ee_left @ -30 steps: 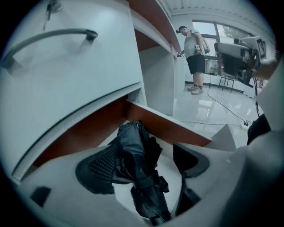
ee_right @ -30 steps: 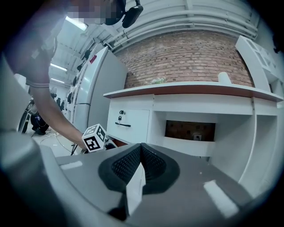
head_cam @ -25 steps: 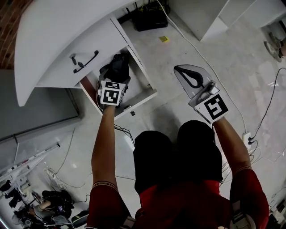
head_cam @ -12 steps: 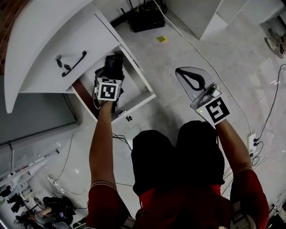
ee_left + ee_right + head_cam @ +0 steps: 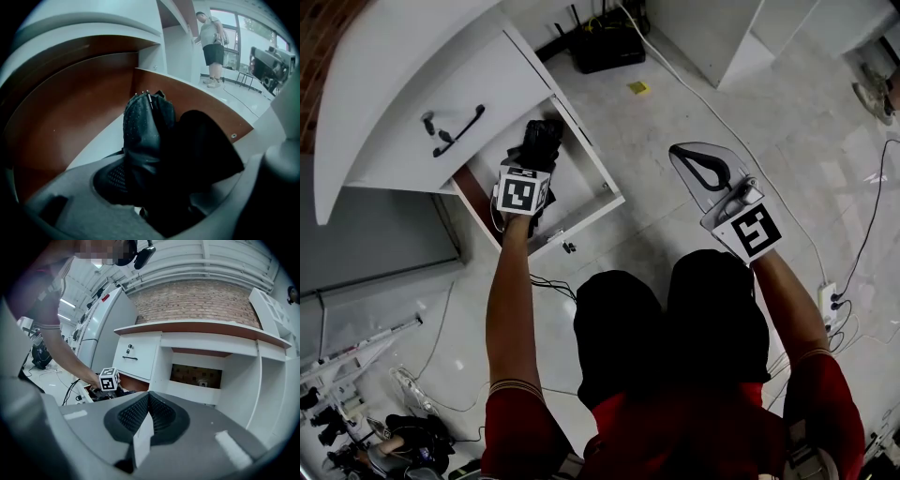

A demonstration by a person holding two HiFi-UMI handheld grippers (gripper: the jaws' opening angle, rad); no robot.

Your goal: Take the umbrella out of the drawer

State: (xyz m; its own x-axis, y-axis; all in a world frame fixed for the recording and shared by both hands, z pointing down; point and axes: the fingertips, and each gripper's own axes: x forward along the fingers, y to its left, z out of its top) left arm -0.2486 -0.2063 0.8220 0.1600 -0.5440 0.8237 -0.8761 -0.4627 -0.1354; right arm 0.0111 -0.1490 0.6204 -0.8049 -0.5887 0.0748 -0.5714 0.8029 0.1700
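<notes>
Our left tongs (image 5: pixel 159 178), just closing, pinch the black, folded, dimple-textured umbrella (image 5: pixel 147 136) in the drawer (image 5: pixel 592 202); right tongs (image 5: pixel 146 416) pressed together.

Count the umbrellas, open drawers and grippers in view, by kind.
Umbrellas: 1, the black umbrella.
Open drawers: 1, the open drawer.
Grippers: 2, the left gripper, whose jaws have just been closing with the umbrella between them, and the right gripper, shut and empty.
Total: 4.
</notes>
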